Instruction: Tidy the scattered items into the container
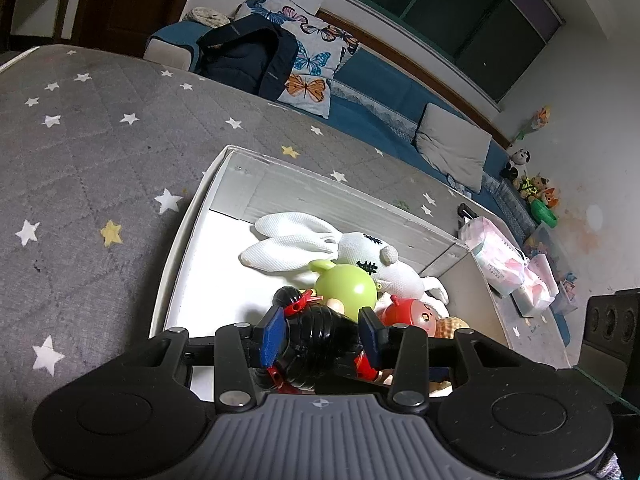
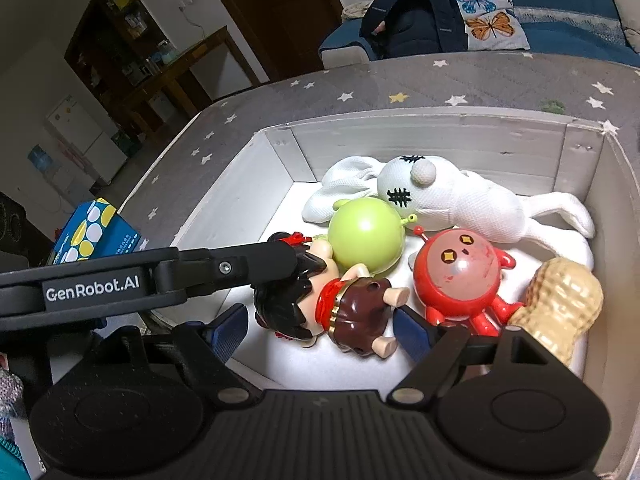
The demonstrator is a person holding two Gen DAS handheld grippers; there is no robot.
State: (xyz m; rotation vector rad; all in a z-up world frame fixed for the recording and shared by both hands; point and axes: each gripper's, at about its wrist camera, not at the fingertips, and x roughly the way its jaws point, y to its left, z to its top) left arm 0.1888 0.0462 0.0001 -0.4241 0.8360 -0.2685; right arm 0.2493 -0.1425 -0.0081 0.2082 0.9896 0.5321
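While your left hand-held gripper (image 1: 322, 338) is grasping one doll (image 2: 320, 300), your right (image 2: 324, 330) is hanging released, five toys lying in one box (image 2: 432, 136).

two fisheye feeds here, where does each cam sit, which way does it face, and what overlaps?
Left wrist: on the left gripper, looking down-forward into the white box on the starry mat; its blue pads flank the black-haired doll's head.
Right wrist: on the right gripper, above the box's near edge, looking in; own open fingers show, plus the left gripper's arm crossing from the left.
Shared: doll, green round toy, white plush rabbit, red figure, peanut toy, butterfly pillow.
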